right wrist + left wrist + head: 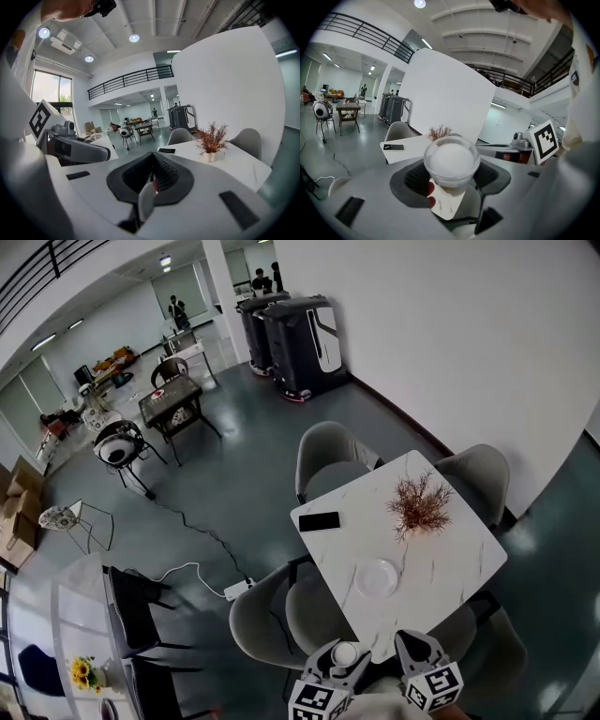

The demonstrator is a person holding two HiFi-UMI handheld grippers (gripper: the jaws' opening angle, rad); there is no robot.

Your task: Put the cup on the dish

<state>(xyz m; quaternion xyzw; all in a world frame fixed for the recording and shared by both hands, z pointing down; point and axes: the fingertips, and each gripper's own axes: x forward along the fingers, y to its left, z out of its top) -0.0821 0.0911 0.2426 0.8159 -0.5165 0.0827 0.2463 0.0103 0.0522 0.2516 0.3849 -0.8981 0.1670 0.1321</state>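
Table: the white marble table (450, 559) lay ahead of both sets of jaws, its near corner just beyond the tips. That's where this one was headed!
Chairs: grey chairs (330, 448) ringed it on every side, all below the level of the jaws.
Left gripper: the left gripper (343, 664) had its jaws closed on the cup, pads pressing the sides just under the rim.
Right gripper: the right gripper (152, 182) rode alongside with its jaws pressed together and nothing between them.
Plant: a dried plant (419, 505) stood far ahead of the left jaws, past the dish and off to the right.
Dish: the white dish (377, 577) sat bare on the table, ahead of the left jaws and a touch to their right, apart from the cup.
Phone: a dark phone (320, 521) lay ahead and to the left, well apart from the dish.
Cup: the small translucent cup (451, 159) sat upright between the left jaws, mouth up, held clear of the table.
Step in hand: carrying the cup out to the dish, by my reckoning; nothing had been set down yet.
Doing it well: keep the cup level, bring it forward until its base is over the dish's middle, then lower straight down. Part the jaws only once the base is resting flat. White on white made the dish's rim hard to read, so aim for the centre.
Risk: letting go early or off-centre could tip the cup on the rim.
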